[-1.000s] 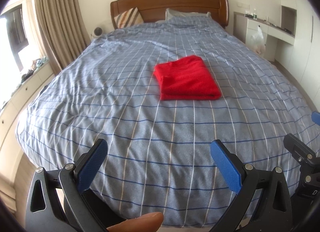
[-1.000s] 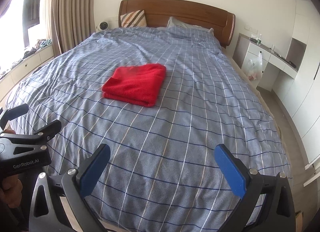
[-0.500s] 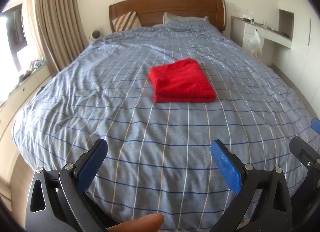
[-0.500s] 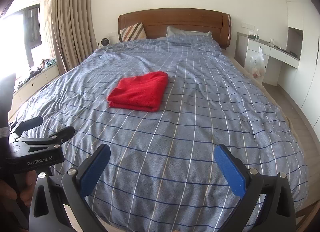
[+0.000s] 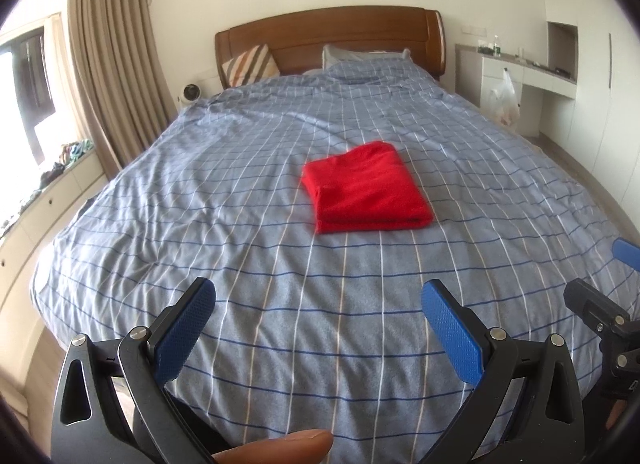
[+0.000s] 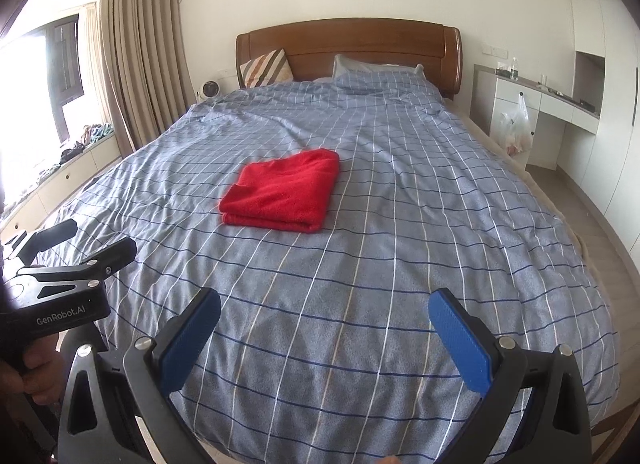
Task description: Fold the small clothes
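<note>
- Left wrist view: the left gripper [image 5: 318,318] sits at 6 o'clock with its blue-padded jaws spread wide and nothing between them. A fingertip [image 5: 280,449] pokes in at the bottom edge; the rest of the hand is cut off.
- At 4 o'clock in this view, only part of the right gripper [image 5: 600,304] shows: a black finger and one blue pad tip, the rest out of frame.
- Right wrist view: the right gripper [image 6: 325,322] is also wide apart and holds nothing. At 9 o'clock the left gripper [image 6: 64,256] appears from the side, with a hand [image 6: 30,368] around its handle, partly cut off by the frame.
- The red folded cloth [image 5: 366,188] [image 6: 282,196] lies flat near the middle of the bed, well apart from both grippers. Its stacked layers show along the near edge.
- The bed [image 5: 240,224] wears a blue checked cover, lightly wrinkled. At 12 o'clock stand a wooden headboard [image 5: 328,40], a striped cushion [image 5: 250,64] and a pillow, half hidden by the cover.
- Beige curtains [image 5: 108,76] hang at 10 o'clock beside a bright window; items on the sill are too small to identify.
- A white desk with a hanging plastic bag [image 5: 505,102] stands at 2 o'clock.
</note>
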`<act>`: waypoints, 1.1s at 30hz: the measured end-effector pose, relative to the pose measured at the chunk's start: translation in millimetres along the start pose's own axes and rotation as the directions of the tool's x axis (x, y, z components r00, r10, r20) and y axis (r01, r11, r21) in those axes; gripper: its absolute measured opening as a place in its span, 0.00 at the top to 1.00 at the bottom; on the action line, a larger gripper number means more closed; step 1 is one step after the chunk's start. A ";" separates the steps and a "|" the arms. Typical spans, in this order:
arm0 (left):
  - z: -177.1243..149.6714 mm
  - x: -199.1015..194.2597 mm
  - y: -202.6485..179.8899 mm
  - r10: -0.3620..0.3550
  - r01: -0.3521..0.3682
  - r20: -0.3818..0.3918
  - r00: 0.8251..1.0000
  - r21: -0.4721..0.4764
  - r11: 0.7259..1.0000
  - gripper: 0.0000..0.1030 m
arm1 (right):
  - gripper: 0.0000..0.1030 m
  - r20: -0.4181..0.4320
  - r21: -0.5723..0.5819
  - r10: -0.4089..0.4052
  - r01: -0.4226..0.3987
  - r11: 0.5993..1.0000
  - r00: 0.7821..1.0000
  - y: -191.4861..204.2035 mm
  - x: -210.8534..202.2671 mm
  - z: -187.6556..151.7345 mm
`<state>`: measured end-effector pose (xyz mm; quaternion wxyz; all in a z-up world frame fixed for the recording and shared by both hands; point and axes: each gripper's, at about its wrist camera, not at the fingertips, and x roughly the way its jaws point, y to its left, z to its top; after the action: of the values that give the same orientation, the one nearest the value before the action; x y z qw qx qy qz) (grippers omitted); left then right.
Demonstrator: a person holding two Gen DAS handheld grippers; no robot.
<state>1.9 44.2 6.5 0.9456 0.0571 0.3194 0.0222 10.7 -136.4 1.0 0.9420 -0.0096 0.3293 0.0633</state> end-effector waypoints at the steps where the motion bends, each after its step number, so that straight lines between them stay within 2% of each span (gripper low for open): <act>1: -0.2 -0.7 -1.4 0.013 -0.013 0.004 1.000 0.009 1.000 0.00 | 0.01 -0.001 -0.011 -0.008 0.008 1.000 1.000 1.9 -0.5 1.1; 3: -1.7 -1.8 -3.5 0.034 -0.034 0.006 0.999 0.021 0.999 0.00 | 0.00 0.006 -0.013 0.007 -0.007 1.000 1.000 1.7 -3.9 3.7; 7: -2.1 -3.1 -5.1 0.026 -0.025 -0.012 1.000 0.026 0.999 0.00 | 0.01 0.017 0.012 0.067 -0.067 0.998 0.998 -1.3 -11.4 10.0; 11: 2.7 -5.6 -2.0 -0.005 0.004 -0.032 0.999 -0.013 1.000 0.00 | 0.00 0.049 -0.006 0.067 -0.067 0.998 0.997 0.0 -19.6 14.3; 15: 7.1 -8.6 -0.7 -0.001 0.000 -0.028 1.000 -0.032 0.999 0.00 | 0.00 0.057 0.011 0.096 -0.097 0.995 0.994 -3.6 -22.4 17.2; 18: 8.3 -4.4 -4.9 -0.009 0.008 -0.049 0.999 -0.028 1.000 0.00 | 0.00 0.022 0.021 0.010 -0.011 1.000 1.000 -6.0 -17.7 21.1; 21: 8.8 1.6 -8.0 -0.019 0.016 -0.087 0.996 -0.040 0.999 0.00 | 0.01 0.028 0.013 -0.027 0.026 1.000 0.999 -7.1 -17.0 25.1; 27: 9.8 5.3 -0.7 -0.029 0.017 -0.108 0.994 -0.111 0.994 0.00 | 0.00 0.032 -0.012 -0.047 0.048 0.999 0.998 -1.9 -15.8 35.9; 29: 11.4 5.4 0.1 -0.033 0.022 -0.106 0.994 -0.105 0.994 0.00 | 0.00 0.029 -0.019 -0.057 0.057 0.998 0.998 0.9 -13.9 37.2; 33: 13.7 3.5 -1.7 0.003 -0.009 -0.090 0.996 -0.068 0.998 0.00 | 0.00 0.012 -0.027 -0.059 0.060 0.998 0.998 5.6 -9.0 37.4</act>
<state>12.9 41.5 15.0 0.9316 0.0245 0.3606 0.0386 26.1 -129.6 36.0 0.9451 -0.0320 0.3228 0.0399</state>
